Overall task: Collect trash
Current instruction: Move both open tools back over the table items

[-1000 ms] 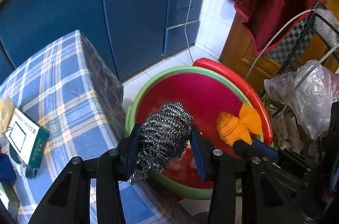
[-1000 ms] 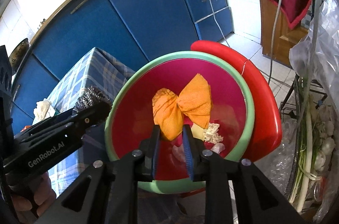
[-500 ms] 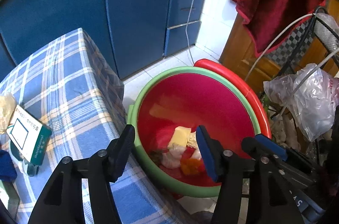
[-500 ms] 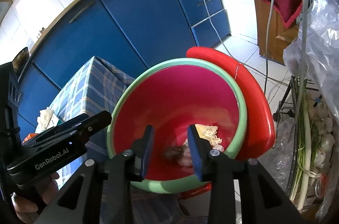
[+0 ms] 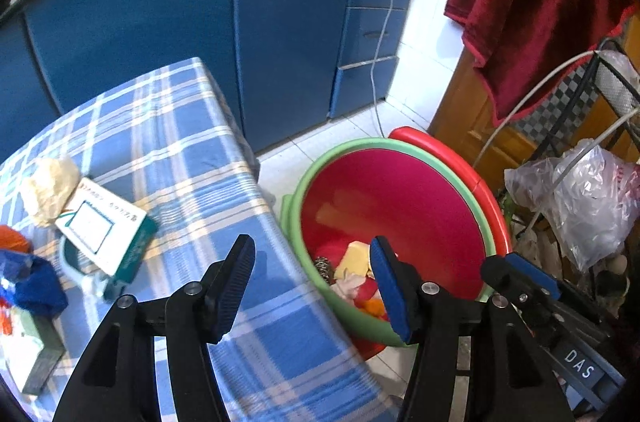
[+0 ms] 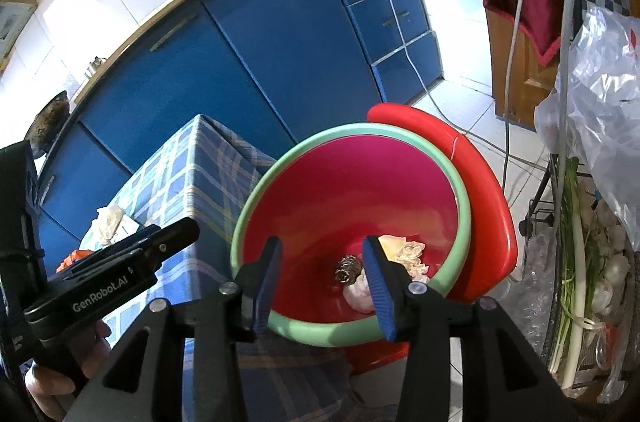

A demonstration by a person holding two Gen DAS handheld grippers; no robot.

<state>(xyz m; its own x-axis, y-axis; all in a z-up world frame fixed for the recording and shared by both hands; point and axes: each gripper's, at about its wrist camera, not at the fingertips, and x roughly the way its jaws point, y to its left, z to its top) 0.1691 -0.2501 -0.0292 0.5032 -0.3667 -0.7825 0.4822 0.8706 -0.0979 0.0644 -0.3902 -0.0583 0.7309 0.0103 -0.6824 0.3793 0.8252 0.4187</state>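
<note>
Fingers of the left gripper (image 5: 314, 288) and right gripper (image 6: 322, 286), just opening, stood empty over the red basin (image 6: 400, 146); nearby tabletop litter risked being overlooked.

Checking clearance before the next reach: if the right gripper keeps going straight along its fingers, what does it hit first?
Probably the steel scourer lying in the red basin; it sits between the open right gripper fingers' line. Depth is unclear.

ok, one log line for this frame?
left gripper: open, empty | right gripper: opening, empty | steel scourer: in basin
</note>
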